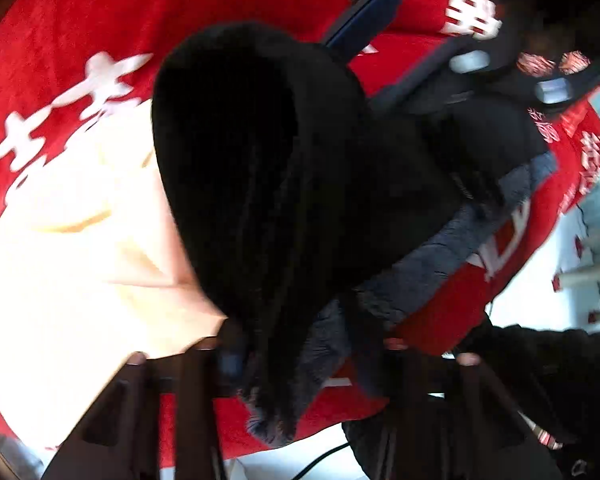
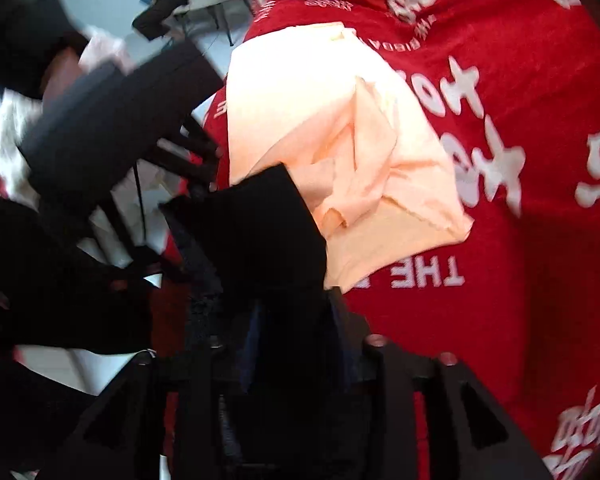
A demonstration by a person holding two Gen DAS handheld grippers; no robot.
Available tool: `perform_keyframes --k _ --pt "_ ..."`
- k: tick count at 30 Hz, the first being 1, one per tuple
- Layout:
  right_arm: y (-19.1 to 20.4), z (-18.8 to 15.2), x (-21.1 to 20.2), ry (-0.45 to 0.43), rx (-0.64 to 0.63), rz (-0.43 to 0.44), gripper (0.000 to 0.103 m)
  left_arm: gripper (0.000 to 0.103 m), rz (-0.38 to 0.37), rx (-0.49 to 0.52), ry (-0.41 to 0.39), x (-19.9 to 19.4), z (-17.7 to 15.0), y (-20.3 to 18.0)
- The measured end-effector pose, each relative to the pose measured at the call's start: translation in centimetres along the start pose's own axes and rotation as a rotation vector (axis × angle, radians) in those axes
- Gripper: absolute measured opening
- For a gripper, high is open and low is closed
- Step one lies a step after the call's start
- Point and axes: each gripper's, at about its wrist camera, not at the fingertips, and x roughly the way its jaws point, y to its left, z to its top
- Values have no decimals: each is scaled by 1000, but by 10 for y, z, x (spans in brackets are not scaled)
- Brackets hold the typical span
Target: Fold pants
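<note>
- Left wrist view: black pants (image 1: 260,168), thick and soft with a fuzzy grey-blue lining, bulge over frame centre; hem pinched in the left gripper (image 1: 300,356), jaws narrowed on cloth.
- Right wrist view: right gripper (image 2: 292,344) jaws part-open with dark fabric between; pad pressure cannot be told.
- Red cloth (image 2: 500,120), white-lettered, underneath; peach garment (image 2: 340,140), thin and creased, just beside the pants.
- Risk: the bulky layers may slip from the right jaws, and the fold might drag the peach garment along.
</note>
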Motion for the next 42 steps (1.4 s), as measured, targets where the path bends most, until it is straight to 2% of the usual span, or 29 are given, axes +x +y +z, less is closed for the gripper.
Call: perform_keyframes --k 3,6,9,11,12,13,15,17,18,20,21,23,24,25,26,27,28,29,30,31,34,36,38,39,41,42 --pt "-31 3 -14 -47 139 79 57 30 37 1 5 3 2 2" --pt "-64 11 -21 -107 253 90 70 30 93 43 5 7 2 -10" --pt "-87 38 -9 -107 292 119 71 30 130 73 2 7 0 -21" --pt "-98 64 10 -91 312 185 72 30 139 77 2 7 0 -24" --pt "-103 82 28 -48 339 282 78 30 142 78 2 7 0 -25" --pt "-103 90 42 -2 352 340 83 30 144 78 4 7 0 -25" --pt "-89 115 92 218 343 453 83 30 150 87 6 7 0 -27" --pt "-66 123 133 401 263 475 83 30 156 97 9 10 4 -29" --pt "-56 125 149 456 211 460 81 30 159 102 9 11 5 -30" --pt "-41 126 180 548 115 412 12 30 159 104 5 10 6 -33" --pt "-40 131 180 529 72 347 4 30 161 103 2 10 7 -34" --pt "-44 158 156 387 -28 138 4 30 159 95 -2 10 8 -37" --pt "-50 168 143 323 -33 51 4 30 158 89 -1 10 7 -38" --pt "-59 181 124 220 -17 -62 4 30 160 83 -1 12 8 -38" --pt "-71 191 106 130 16 -125 4 31 166 79 0 14 7 -39" --pt "-81 197 96 83 48 -118 9 31 166 79 2 14 7 -40" --pt "-93 199 88 57 106 -73 15 31 167 79 4 15 8 -40" --pt "-103 198 86 59 167 -14 29 31 163 77 10 15 10 -41" --pt "-110 192 87 92 222 24 73 31 152 67 15 14 12 -37" --pt "-114 185 88 123 263 20 95 31 139 52 19 13 12 -32" --pt "-121 140 58 34 341 14 95 31 69 -47 24 16 10 -13" --pt "-128 118 30 -26 414 -23 95 31 13 -129 28 21 10 -2" --pt "-126 81 -5 -83 494 -77 95 31 -33 -199 35 22 12 9" --pt "-127 66 -15 -94 511 -109 95 30 -48 -220 38 23 13 12" --pt "-102 24 -29 -88 519 -215 95 30 -73 -259 52 24 15 17" --pt "-89 6 -30 -74 507 -240 95 30 -76 -266 56 24 15 17"
